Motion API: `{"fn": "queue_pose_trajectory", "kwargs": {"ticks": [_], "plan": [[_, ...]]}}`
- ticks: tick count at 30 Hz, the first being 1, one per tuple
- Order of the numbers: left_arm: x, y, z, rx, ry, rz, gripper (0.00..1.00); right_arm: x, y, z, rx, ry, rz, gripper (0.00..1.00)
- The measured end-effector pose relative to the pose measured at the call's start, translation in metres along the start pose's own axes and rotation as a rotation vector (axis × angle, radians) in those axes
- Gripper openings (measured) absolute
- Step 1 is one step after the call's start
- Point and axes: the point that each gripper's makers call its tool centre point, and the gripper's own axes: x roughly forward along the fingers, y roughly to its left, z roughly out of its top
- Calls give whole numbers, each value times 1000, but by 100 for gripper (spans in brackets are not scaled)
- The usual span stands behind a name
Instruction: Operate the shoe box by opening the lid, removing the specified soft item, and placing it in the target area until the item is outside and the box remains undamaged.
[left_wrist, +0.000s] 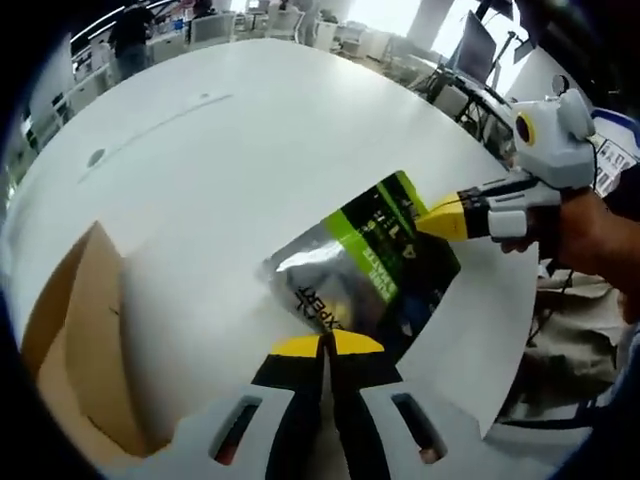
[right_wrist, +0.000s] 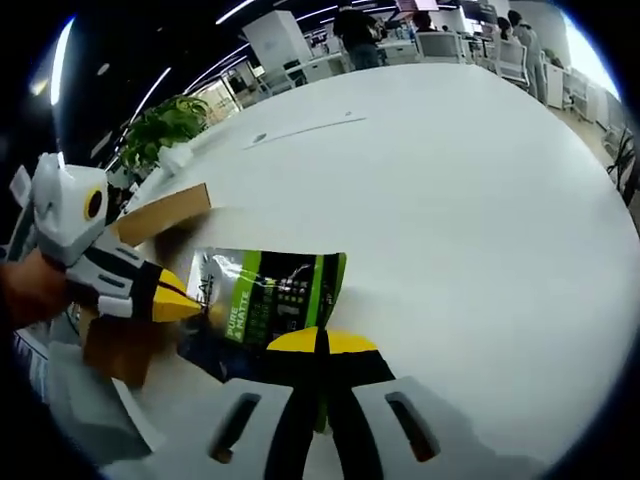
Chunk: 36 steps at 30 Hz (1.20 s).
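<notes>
A soft pouch (left_wrist: 372, 262), green, black and silver with printed text, hangs over the white table (left_wrist: 250, 140) between both grippers. In the left gripper view my left gripper (left_wrist: 325, 346) is shut on the pouch's near edge. My right gripper (left_wrist: 432, 222), held by a hand, comes in from the right and pinches the opposite edge. In the right gripper view the pouch (right_wrist: 272, 293) lies flat ahead, with my right gripper (right_wrist: 322, 343) shut on its near edge and my left gripper (right_wrist: 192, 297) clamping its left side. The open brown cardboard shoe box (left_wrist: 85, 340) stands to the left, and the shoe box (right_wrist: 155, 215) sits behind the left gripper.
The table's edge (left_wrist: 500, 340) runs close on the right, with floor clutter beyond it. A potted plant (right_wrist: 165, 125) stands past the box. Chairs, desks and people (left_wrist: 130, 30) fill the far background. A wide bare stretch of table lies ahead.
</notes>
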Motion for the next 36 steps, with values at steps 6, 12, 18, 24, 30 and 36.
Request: {"fn": "queue_pose_trajectory", "kwargs": {"ticks": [6, 12, 18, 24, 30, 36], "plan": [[1, 4, 0, 4, 9, 12, 0, 3, -3, -1, -3, 5, -4, 0], [2, 7, 0, 7, 12, 17, 1, 5, -7, -5, -2, 11, -11, 3], [-1, 7, 3, -7, 2, 8, 5, 2, -11, -1, 9, -6, -23, 10], [-12, 7, 8, -8, -29, 4, 6, -8, -13, 6, 4, -25, -41, 10], [-27, 5, 12, -15, -59, -1, 6, -19, -14, 11, -3, -36, -60, 11], [-43, 0, 12, -9, -87, -17, 7, -31, -2, 19, -24, -50, -69, 12]]}}
